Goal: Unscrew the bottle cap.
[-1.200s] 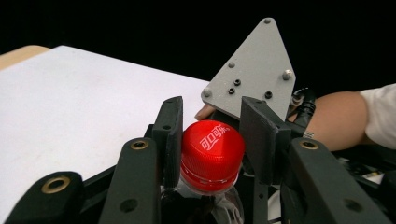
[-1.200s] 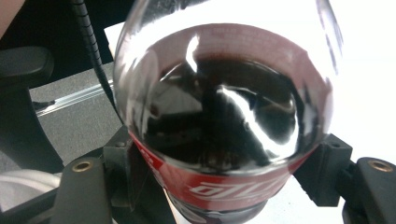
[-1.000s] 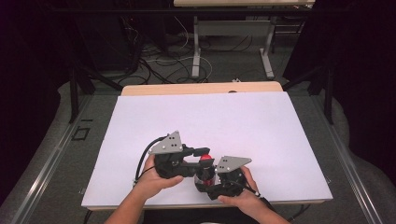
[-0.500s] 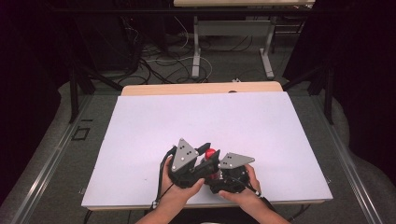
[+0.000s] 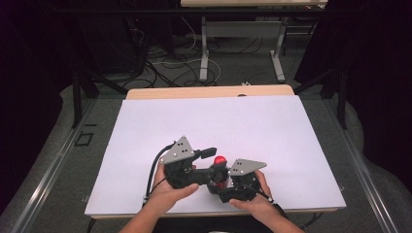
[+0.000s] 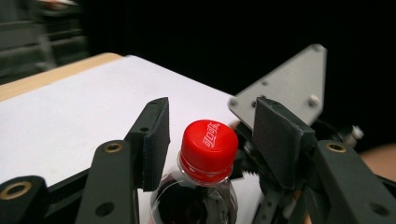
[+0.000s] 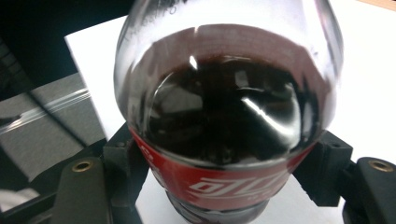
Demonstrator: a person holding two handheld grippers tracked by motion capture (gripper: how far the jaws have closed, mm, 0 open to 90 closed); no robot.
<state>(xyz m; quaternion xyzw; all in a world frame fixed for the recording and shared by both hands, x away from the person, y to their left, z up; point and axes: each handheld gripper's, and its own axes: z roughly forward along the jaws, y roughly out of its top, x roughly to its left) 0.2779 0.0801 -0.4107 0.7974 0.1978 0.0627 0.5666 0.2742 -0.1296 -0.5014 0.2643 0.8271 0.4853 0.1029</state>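
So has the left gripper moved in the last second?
Yes. In the high view the left gripper has shifted right along the table's near edge, closing on the bottle cap; its jaws now flank the cap without touching.

A white-topped table (image 5: 145, 126) with a wooden far edge is set on grey floor (image 5: 53, 165). Behind it, metal table legs (image 5: 205, 48) and tangled cables (image 5: 160, 63) are seen; surroundings are dark.

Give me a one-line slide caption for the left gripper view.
Left gripper open, fingers either side of the bottle's red cap, above the white table.
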